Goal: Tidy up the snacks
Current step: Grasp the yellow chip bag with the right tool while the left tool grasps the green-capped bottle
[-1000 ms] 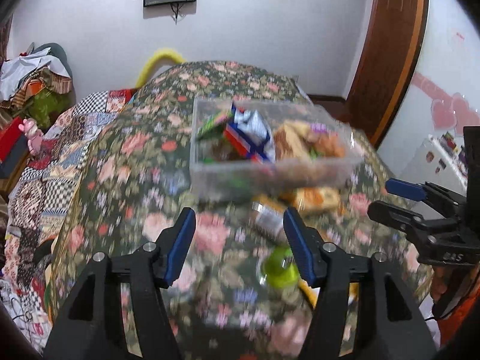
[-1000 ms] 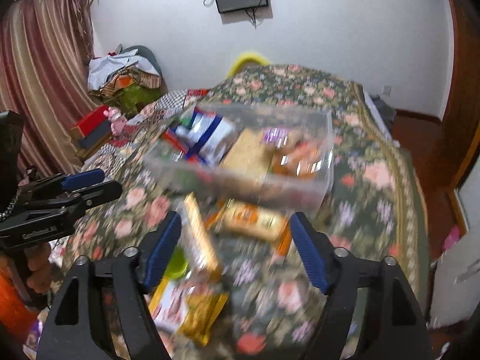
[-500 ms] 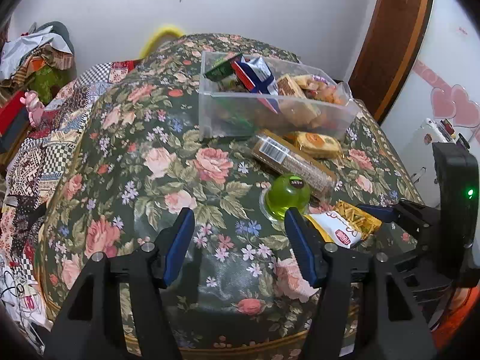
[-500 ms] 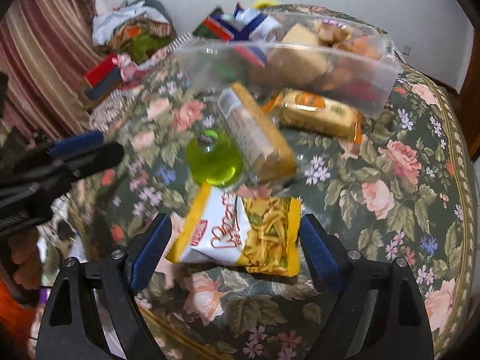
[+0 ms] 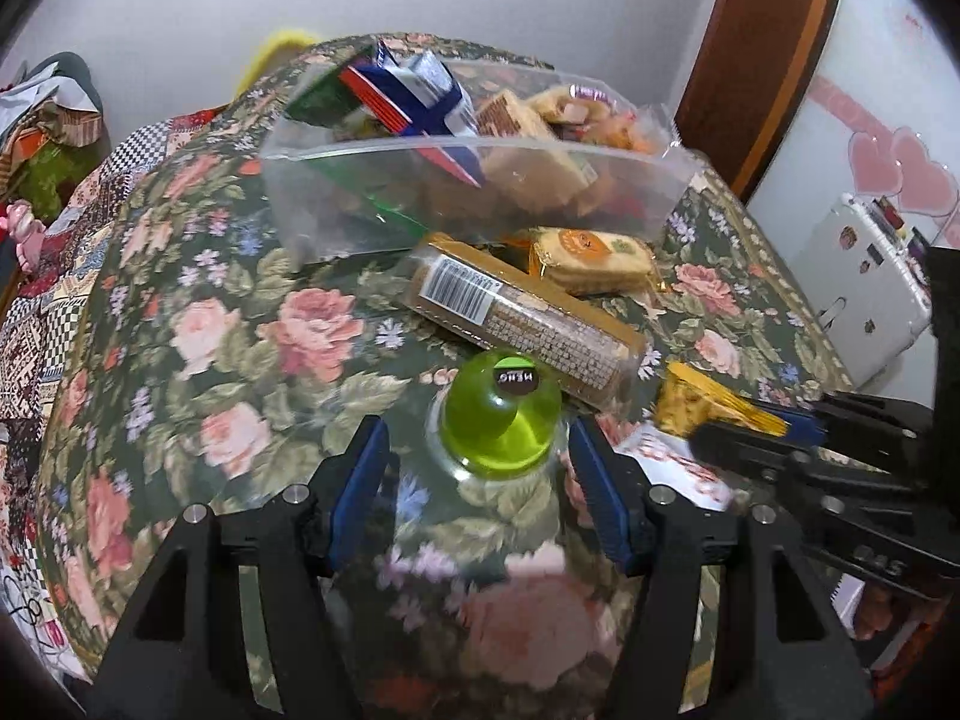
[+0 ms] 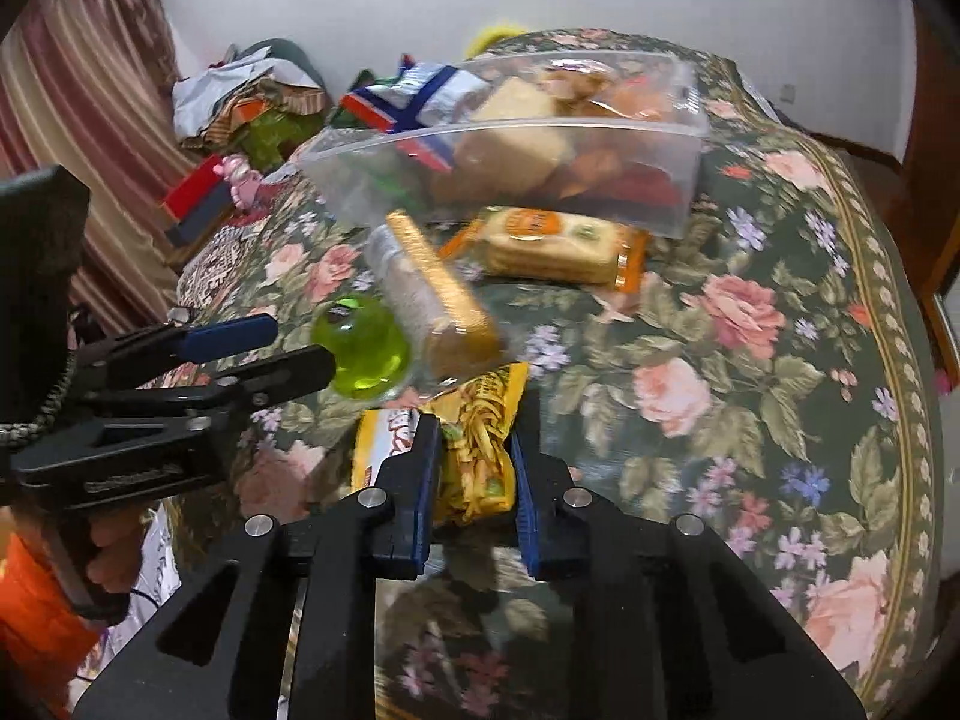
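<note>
A green jelly cup (image 5: 501, 420) stands on the floral table between the fingertips of my left gripper (image 5: 477, 429), which is open and not touching it. My right gripper (image 6: 477, 420) is shut on a yellow noodle snack packet (image 6: 480, 462), squeezing its middle. In the left wrist view the packet (image 5: 690, 402) pokes out past the right gripper (image 5: 780, 426). Behind them lie a long biscuit pack (image 5: 522, 312) and an orange cracker pack (image 5: 591, 252). A clear plastic box (image 5: 372, 204) holding several snacks stands further back.
The floral tablecloth (image 6: 750, 360) covers the round table, which drops off at the near edge. A hand in an orange sleeve (image 6: 108, 546) holds the left gripper (image 6: 270, 342). Clothes and a curtain (image 6: 78, 120) lie left, a white fridge (image 5: 864, 276) right.
Both grippers have dropped closer to the table. The right jaws have shut on the noodle packet. The left gripper now has the jelly cup between its fingertips.
</note>
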Tool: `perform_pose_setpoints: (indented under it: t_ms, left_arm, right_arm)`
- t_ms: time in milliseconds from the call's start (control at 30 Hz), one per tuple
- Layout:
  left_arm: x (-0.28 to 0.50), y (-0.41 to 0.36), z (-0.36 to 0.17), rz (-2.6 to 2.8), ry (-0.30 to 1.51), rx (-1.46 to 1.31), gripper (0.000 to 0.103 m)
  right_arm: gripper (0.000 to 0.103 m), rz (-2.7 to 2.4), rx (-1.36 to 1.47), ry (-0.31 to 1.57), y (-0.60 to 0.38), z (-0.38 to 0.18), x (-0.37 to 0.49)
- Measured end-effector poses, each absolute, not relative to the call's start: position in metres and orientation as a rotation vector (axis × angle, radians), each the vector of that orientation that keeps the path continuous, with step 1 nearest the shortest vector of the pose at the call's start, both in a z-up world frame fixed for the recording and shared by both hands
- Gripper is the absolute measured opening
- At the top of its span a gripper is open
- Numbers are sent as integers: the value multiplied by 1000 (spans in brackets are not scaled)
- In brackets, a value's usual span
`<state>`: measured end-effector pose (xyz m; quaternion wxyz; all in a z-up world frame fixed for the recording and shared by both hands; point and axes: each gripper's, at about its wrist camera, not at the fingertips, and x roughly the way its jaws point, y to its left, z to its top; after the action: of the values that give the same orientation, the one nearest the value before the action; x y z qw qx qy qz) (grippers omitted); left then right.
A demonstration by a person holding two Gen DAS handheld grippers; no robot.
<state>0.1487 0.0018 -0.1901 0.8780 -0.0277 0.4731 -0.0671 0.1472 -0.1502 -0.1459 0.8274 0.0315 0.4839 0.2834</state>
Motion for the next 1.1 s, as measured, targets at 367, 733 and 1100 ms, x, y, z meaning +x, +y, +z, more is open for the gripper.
perform_pose_setpoints:
  t_ms: [367, 733, 1100]
  left_arm:
    - [165, -6, -208, -153, 986, -85, 49]
    - [132, 22, -189, -96, 950, -98, 49]
    - [123, 22, -181, -104, 933, -100, 49]
  right_arm:
    - [39, 578, 119, 1065, -158, -151, 148]
    - [85, 614, 86, 1061, -135, -151, 147]
    - [43, 590, 30, 1037, -133, -157, 147]
